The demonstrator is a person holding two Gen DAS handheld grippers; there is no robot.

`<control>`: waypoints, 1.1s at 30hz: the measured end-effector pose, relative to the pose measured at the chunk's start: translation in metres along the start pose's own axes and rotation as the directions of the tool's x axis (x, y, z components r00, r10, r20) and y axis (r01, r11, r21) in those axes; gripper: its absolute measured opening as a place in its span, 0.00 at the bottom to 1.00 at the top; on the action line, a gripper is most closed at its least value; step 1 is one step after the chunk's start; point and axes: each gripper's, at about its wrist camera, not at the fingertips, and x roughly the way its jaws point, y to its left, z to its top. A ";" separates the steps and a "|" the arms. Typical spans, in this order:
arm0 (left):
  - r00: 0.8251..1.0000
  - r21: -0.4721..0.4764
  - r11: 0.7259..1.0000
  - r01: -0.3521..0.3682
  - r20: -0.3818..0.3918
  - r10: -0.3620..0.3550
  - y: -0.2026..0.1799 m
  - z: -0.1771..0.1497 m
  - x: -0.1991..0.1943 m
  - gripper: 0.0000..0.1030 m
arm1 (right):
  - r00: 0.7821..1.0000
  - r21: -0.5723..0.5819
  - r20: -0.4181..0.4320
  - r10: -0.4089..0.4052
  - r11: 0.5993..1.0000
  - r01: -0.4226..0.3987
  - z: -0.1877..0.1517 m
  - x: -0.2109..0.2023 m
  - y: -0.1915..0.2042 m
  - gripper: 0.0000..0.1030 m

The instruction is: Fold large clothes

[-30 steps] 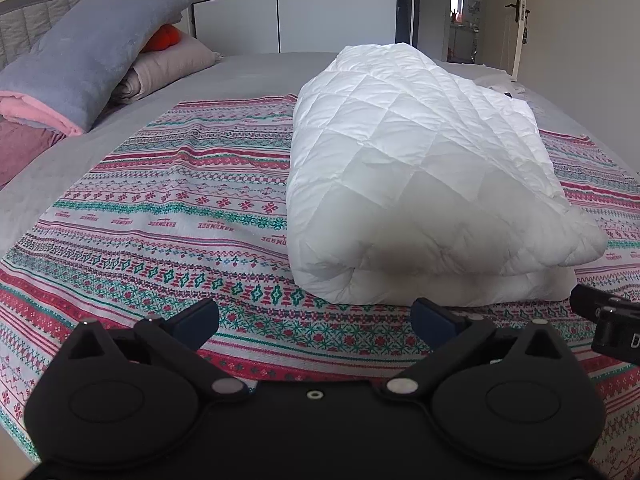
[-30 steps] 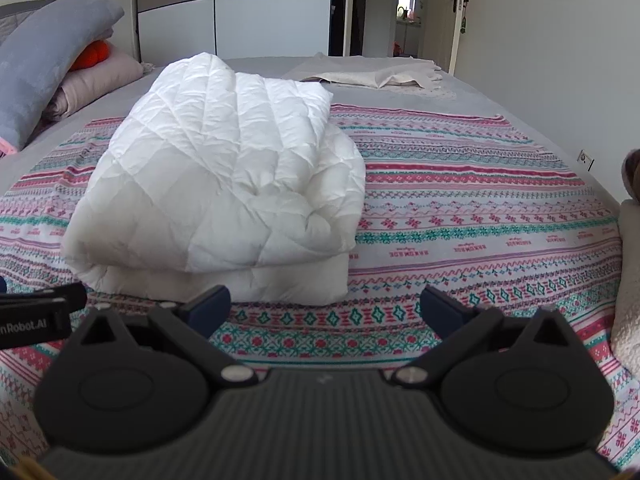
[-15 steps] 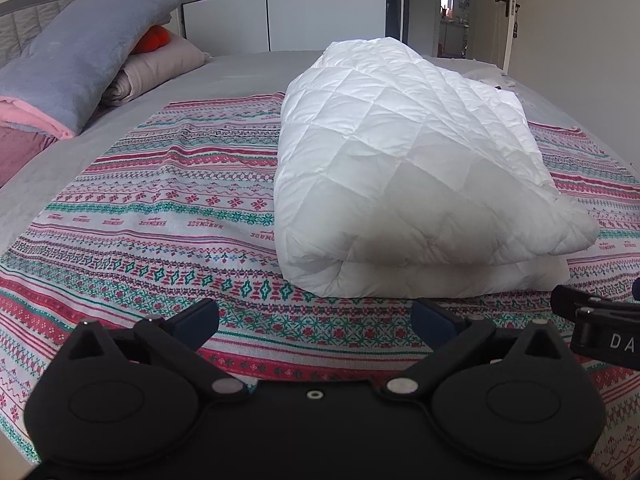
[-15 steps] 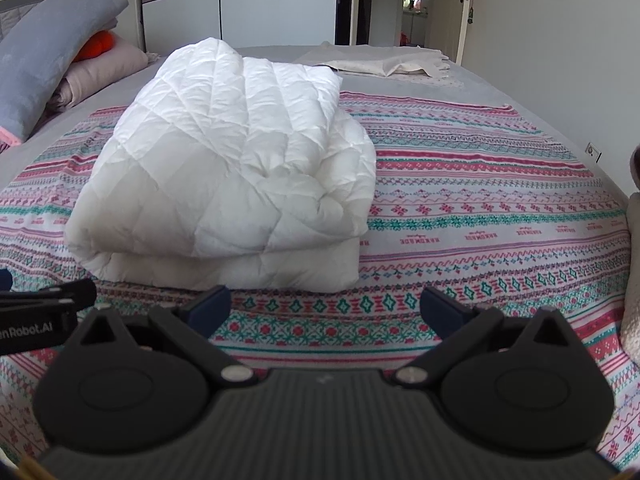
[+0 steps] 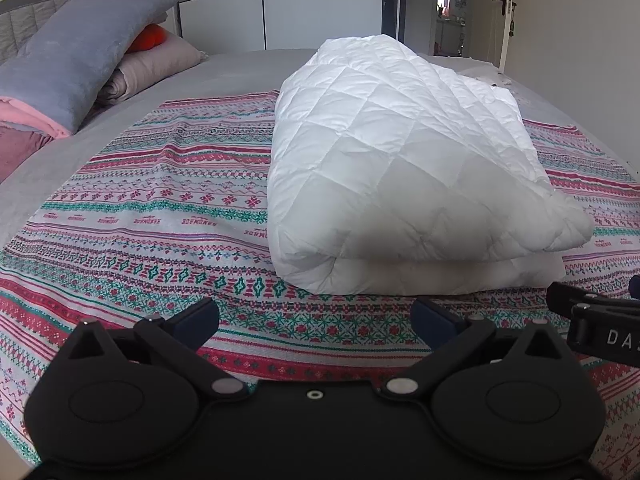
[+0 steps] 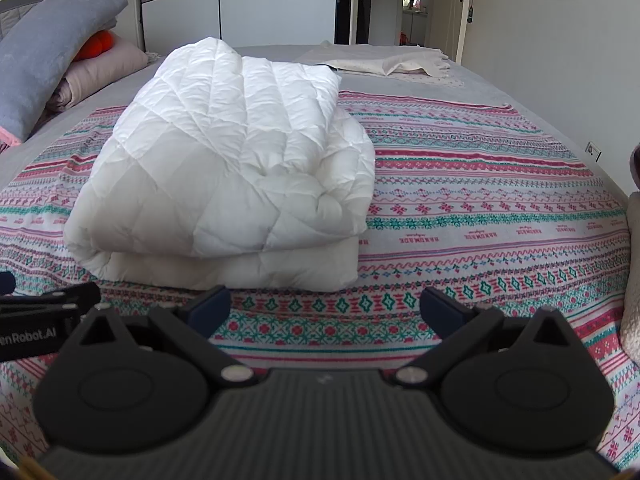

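Landmark: white quilted duvet (image 5: 404, 172), folded into a thick stack, lying on the patterned blanket (image 5: 160, 216) on the bed.

Left wrist view, left to right: far left of the duvet, a grey pillow (image 5: 84, 56) leans over a pink blanket (image 5: 24, 120); an orange item (image 5: 150, 38) shows behind it, a beige pillow (image 5: 156, 66) just beside. The patterned blanket with red/teal bands spreads left of and under the duvet. Duvet sits right of centre, fold edge facing the camera. Left gripper (image 5: 316, 318) is in front of the duvet's near edge, fingers wide apart, holding nothing, not touching the fabric. To the right of the duvet's near corner, the right gripper (image 5: 596, 320) pokes in from the frame edge.

Right wrist view, left to right: the left gripper (image 6: 44, 316) enters at the far left, in front of the duvet's near-left corner. Duvet (image 6: 232, 160) sits left of centre. Right gripper (image 6: 326, 308) is in front of the duvet's near-right corner, fingers spread apart, empty, clear of the cloth. Behind and right of the duvet, a beige cloth (image 6: 384, 62) lies flat on the grey sheet (image 6: 420, 82). Wardrobe (image 6: 276, 12) stands behind the duvet; a door (image 6: 460, 8) is well to the right.
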 end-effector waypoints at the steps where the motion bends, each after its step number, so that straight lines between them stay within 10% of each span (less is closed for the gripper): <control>1: 1.000 0.000 1.000 0.000 0.000 0.000 0.000 0.000 0.000 1.00 | 1.000 0.000 0.000 0.000 1.000 0.000 0.000 0.000 0.000 1.00; 33: 1.000 0.006 1.000 0.008 -0.007 -0.008 -0.001 -0.002 0.000 1.00 | 1.000 -0.001 -0.001 0.000 1.000 0.000 0.000 0.000 -0.001 1.00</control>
